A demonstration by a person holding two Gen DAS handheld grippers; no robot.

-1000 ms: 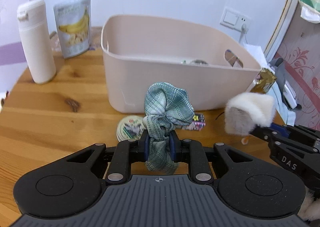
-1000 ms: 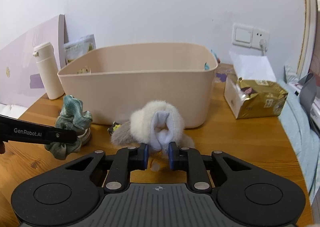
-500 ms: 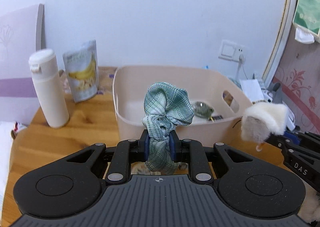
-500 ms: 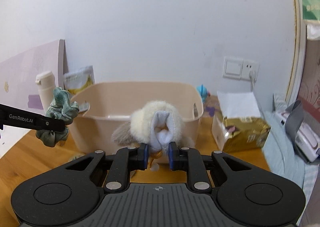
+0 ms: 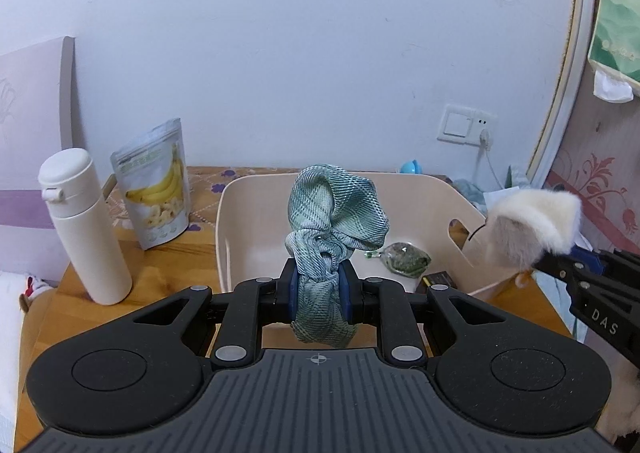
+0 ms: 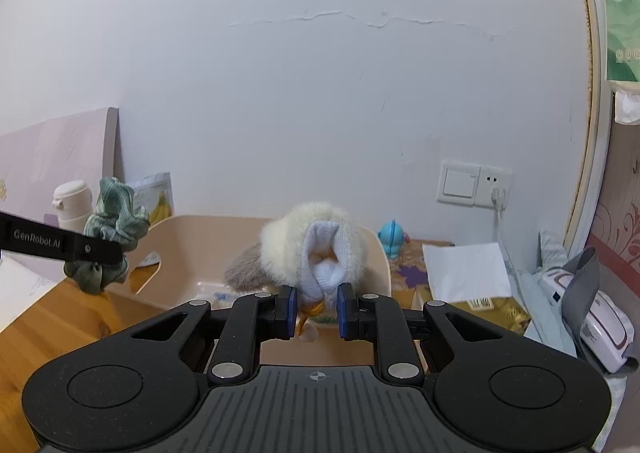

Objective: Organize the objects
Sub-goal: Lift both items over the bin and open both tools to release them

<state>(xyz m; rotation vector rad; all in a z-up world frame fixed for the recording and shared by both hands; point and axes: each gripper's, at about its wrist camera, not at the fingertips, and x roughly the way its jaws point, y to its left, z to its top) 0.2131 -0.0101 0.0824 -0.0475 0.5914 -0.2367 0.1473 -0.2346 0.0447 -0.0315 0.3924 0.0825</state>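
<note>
Now your left gripper (image 5: 319,291) pinches the green scrunchie (image 5: 334,219) and your right gripper (image 6: 317,311) clamps the furry toy (image 6: 316,249), both raised at twelve o'clock above the beige bin (image 5: 256,221), presumably ready to drop inside.

bin (image 5: 436,189) top open; bottle (image 5: 86,229), pouch (image 5: 154,181) flank left.
</note>
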